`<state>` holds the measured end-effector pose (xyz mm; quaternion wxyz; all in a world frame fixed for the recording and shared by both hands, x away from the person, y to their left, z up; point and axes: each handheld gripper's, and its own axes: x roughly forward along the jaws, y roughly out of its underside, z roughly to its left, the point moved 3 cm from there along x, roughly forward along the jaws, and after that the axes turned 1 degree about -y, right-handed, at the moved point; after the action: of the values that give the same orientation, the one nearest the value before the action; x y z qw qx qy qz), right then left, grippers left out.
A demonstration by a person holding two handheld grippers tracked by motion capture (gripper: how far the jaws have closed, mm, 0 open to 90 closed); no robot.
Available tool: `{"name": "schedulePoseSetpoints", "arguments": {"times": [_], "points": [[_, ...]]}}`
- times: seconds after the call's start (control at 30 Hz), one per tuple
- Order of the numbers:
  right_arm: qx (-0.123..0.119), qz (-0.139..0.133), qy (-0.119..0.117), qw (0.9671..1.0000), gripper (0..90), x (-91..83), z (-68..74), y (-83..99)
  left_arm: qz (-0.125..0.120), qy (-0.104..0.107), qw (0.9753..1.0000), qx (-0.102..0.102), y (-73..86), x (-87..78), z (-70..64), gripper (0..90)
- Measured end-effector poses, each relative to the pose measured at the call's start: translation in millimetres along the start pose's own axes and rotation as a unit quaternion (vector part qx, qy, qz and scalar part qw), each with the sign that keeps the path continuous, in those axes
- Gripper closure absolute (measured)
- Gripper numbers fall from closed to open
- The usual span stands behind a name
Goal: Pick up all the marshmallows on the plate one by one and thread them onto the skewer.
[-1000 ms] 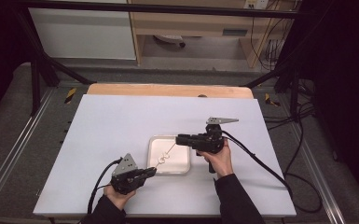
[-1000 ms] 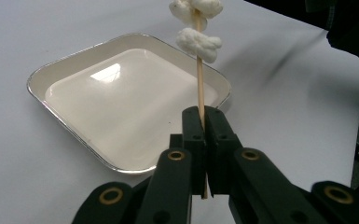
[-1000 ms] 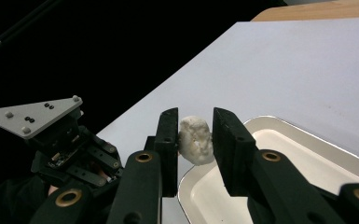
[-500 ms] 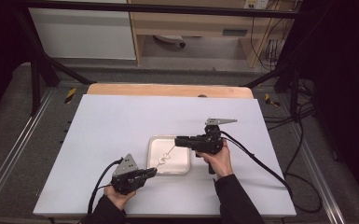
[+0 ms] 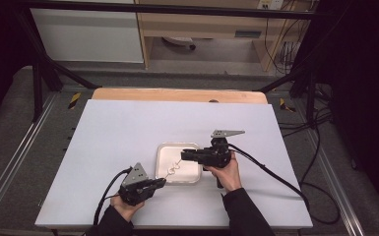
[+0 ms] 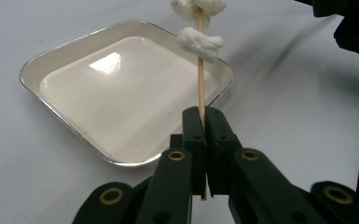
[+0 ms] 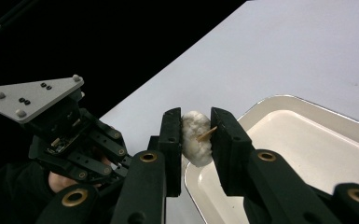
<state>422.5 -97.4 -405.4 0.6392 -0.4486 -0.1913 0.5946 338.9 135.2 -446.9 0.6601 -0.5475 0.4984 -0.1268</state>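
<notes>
Two grippers over the table's near edge, left gripper (image 6: 204,135) clamped on one wooden skewer (image 6: 200,79), right gripper (image 7: 196,135) squeezing its top white piece (image 7: 196,137) above one empty tray (image 5: 163,150), table (image 5: 128,128) bare beyond.

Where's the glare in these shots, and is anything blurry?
Left gripper view: bright glare patch on the tray; the white pieces on the skewer look soft. Right gripper view: dark background, the near jaws slightly blurred. High view: even light on the table, dim surroundings.
</notes>
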Motion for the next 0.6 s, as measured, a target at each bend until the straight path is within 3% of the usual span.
{"name": "schedulePoseSetpoints", "arguments": {"times": [0.17,0.37,0.6], "points": [[-0.005,0.012,0.003,0.9999,74.3,0.0,0.3,1.9,0.007,-0.001,1.0000,0.005,0.2,1.2,-1.0,87.9],[0.003,0.017,-0.018,0.9997,73.9,3.5,1.9,5.0,-0.005,0.009,0.9999,-0.001,-2.5,-0.4,-1.4,88.1],[0.003,0.028,-0.019,0.9994,74.0,11.2,1.6,13.7,0.001,0.004,1.0000,-0.001,-0.5,2.1,-1.3,88.0]]}}
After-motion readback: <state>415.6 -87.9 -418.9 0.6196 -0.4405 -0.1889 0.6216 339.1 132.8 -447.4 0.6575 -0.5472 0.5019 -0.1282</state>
